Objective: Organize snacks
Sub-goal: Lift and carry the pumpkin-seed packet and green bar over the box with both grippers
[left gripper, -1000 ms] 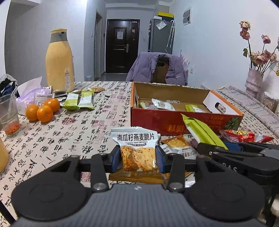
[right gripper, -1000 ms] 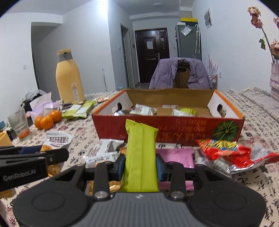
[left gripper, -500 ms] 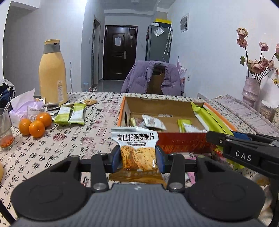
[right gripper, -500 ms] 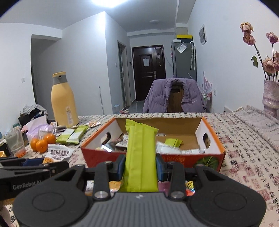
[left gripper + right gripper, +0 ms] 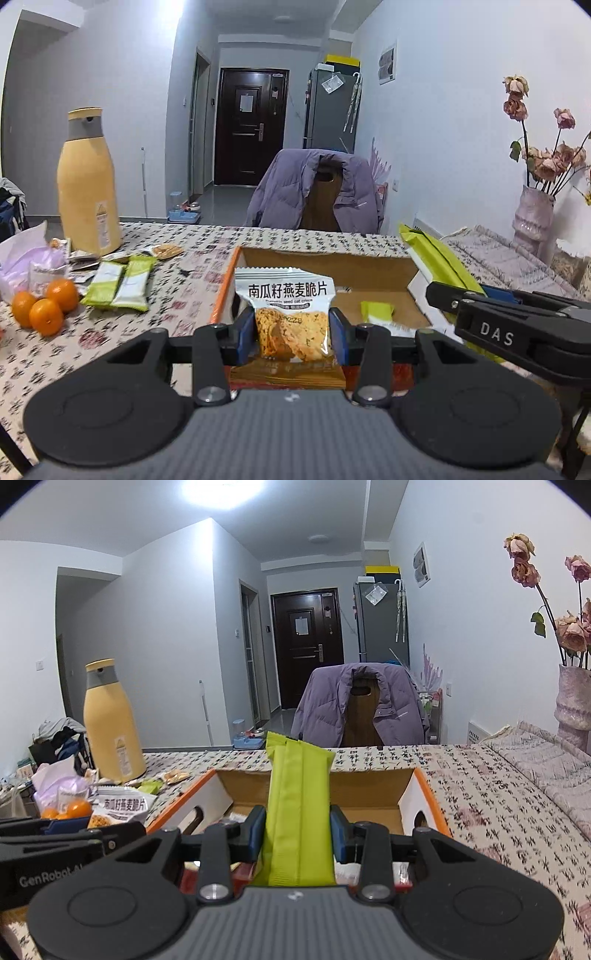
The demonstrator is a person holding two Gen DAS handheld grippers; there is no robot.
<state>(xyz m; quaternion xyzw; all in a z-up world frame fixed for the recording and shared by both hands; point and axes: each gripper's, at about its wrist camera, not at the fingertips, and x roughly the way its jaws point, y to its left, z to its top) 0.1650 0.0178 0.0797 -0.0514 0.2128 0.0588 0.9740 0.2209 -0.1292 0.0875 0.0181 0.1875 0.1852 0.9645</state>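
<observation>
My left gripper [image 5: 291, 334] is shut on a white oat-crisp packet [image 5: 286, 314] with Chinese print, held above the near left rim of the open cardboard box [image 5: 328, 260]. My right gripper [image 5: 297, 830] is shut on a long lime-green snack bar [image 5: 297, 805], held upright above the box [image 5: 410, 801] near its front edge. The right gripper [image 5: 491, 326] and its green bar [image 5: 436, 258] also show in the left wrist view. A small green packet [image 5: 376, 310] lies inside the box.
Two green-white bars [image 5: 118, 282], three oranges [image 5: 44, 306], a tall yellow bottle [image 5: 88, 192] and a plastic bag [image 5: 26, 254] stand on the patterned table at the left. A chair with a purple jacket [image 5: 317, 192] is behind the table. A flower vase [image 5: 533, 218] stands at right.
Both grippers have risen and moved forward with their snacks, from low in front of the box to above its near rim. The loose snacks on the table in front have dropped out of view.
</observation>
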